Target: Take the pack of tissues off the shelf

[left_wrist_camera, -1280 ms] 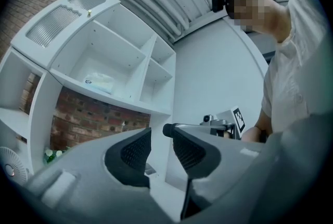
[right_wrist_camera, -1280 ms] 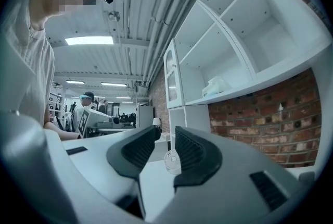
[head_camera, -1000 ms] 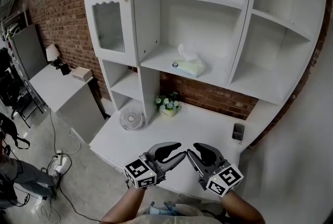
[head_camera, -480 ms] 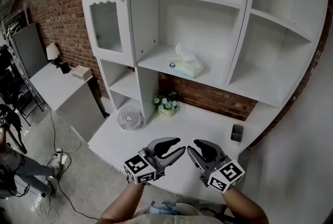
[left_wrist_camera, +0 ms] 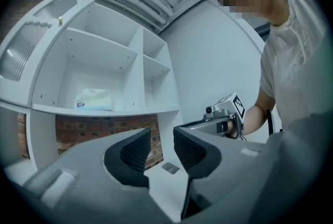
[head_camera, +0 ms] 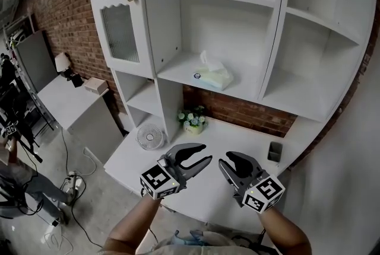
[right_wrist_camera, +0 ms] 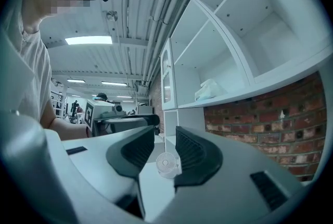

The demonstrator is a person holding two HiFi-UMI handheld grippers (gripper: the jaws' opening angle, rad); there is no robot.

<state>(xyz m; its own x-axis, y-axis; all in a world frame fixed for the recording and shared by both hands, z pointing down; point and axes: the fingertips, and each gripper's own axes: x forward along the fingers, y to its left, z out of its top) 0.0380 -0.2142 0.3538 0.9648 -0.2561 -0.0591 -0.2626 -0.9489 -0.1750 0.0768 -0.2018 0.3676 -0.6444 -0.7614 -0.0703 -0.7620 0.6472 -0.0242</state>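
Observed pack of tissues (head_camera: 214, 75) lying on middle shelf (head_camera: 178, 73). Found left gripper (head_camera: 200, 154) and right gripper (head_camera: 224, 161) low over table (head_camera: 231, 135), well apart from pack, both with jaws parted, gripping nothing.

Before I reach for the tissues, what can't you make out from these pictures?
- Round mark at the pack of tissues: head view, too small to tell a label from a separate item.
- Behind the ribbed glass door: head view, the glass blurs any contents.
- Dark item on the desk: head view, too small to identify.
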